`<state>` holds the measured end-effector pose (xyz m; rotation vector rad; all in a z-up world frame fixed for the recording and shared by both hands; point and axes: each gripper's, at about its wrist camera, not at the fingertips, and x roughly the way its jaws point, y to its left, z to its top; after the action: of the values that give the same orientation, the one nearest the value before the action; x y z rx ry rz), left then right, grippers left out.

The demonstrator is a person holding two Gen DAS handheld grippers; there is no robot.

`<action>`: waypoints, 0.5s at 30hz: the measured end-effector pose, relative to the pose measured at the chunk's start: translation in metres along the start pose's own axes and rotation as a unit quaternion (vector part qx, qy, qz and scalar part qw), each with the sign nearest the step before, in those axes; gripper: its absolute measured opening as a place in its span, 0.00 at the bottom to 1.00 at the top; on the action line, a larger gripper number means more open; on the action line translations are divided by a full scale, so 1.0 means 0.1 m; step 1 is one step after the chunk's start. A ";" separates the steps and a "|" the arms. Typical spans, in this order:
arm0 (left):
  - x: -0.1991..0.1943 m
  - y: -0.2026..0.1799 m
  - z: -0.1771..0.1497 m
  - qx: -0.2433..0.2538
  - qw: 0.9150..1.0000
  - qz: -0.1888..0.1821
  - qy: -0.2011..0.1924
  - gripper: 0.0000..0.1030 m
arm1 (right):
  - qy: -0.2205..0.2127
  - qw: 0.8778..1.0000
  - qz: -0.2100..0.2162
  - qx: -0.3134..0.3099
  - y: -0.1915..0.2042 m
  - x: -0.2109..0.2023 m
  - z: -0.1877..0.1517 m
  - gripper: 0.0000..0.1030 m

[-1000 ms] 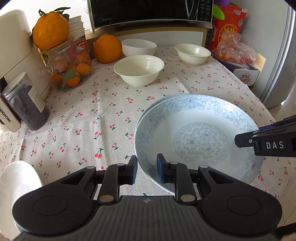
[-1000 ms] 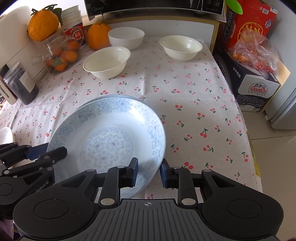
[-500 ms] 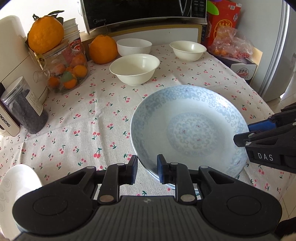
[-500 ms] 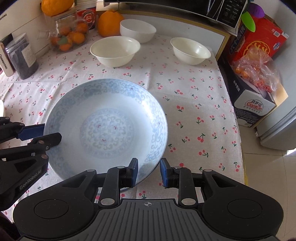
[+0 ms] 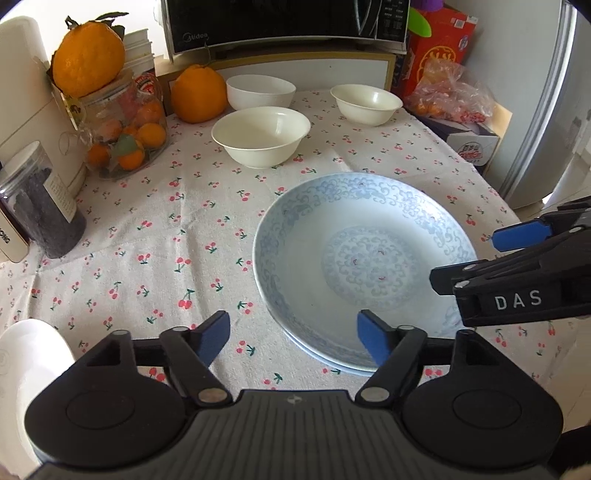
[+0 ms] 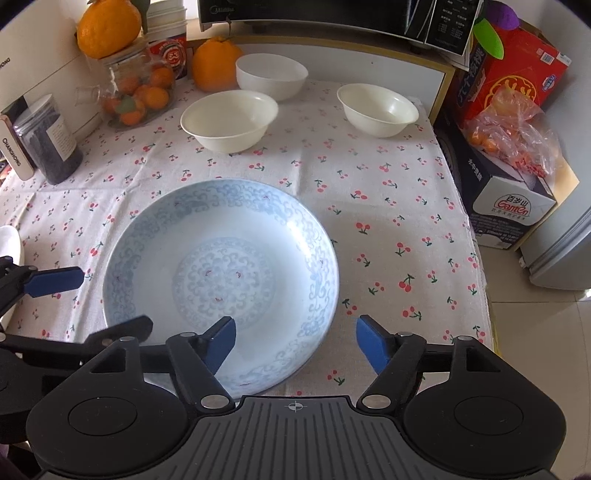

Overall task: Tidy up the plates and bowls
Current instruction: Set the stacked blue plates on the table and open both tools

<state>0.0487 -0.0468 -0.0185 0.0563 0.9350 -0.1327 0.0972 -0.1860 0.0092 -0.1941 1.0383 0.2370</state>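
Observation:
A blue-patterned plate (image 5: pixel 364 258) (image 6: pixel 221 273) lies flat on the cherry-print tablecloth, on top of a second plate whose rim (image 5: pixel 325 360) shows beneath it. My left gripper (image 5: pixel 293 334) is opening at the plate's near-left rim, and its pads do not touch the plate. My right gripper (image 6: pixel 295 338) is opening over the near-right rim, also clear of it. Each gripper shows in the other's view: the right gripper (image 5: pixel 517 269) and the left gripper (image 6: pixel 55 282). Three cream bowls (image 5: pixel 260 136) (image 5: pixel 260 90) (image 5: pixel 365 103) stand apart at the back.
A fruit jar (image 5: pixel 123 125), a dark jar (image 5: pixel 44 206) and oranges (image 5: pixel 197 94) line the left and back. A microwave (image 5: pixel 288 18) sits behind. A white dish (image 5: pixel 22 365) is at the near left. Boxes (image 6: pixel 509 206) stand beyond the table's right edge (image 6: pixel 476 240).
The plate, held tilted by both grippers, came down flat onto the lower plate. Both grippers then let go and their jaws spread wide.

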 end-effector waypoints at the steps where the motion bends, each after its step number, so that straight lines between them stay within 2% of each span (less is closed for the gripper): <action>1: -0.01 0.01 0.00 -0.003 1.000 -0.006 0.001 0.74 | 0.000 1.000 0.001 0.002 -0.01 0.00 0.00 0.72; 7: -0.08 0.11 -0.02 -0.013 1.000 -0.010 0.001 0.91 | -0.017 0.999 0.004 0.032 -0.04 -0.07 0.04 0.79; 15: -0.20 0.37 -0.09 -0.027 1.000 0.015 -0.005 0.99 | -0.060 0.994 0.043 0.076 -0.01 -0.21 0.13 0.87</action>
<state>0.0350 -0.0078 -0.0080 0.0189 0.9264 -0.0804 0.0979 -0.1855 0.0342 0.0017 0.9419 0.2432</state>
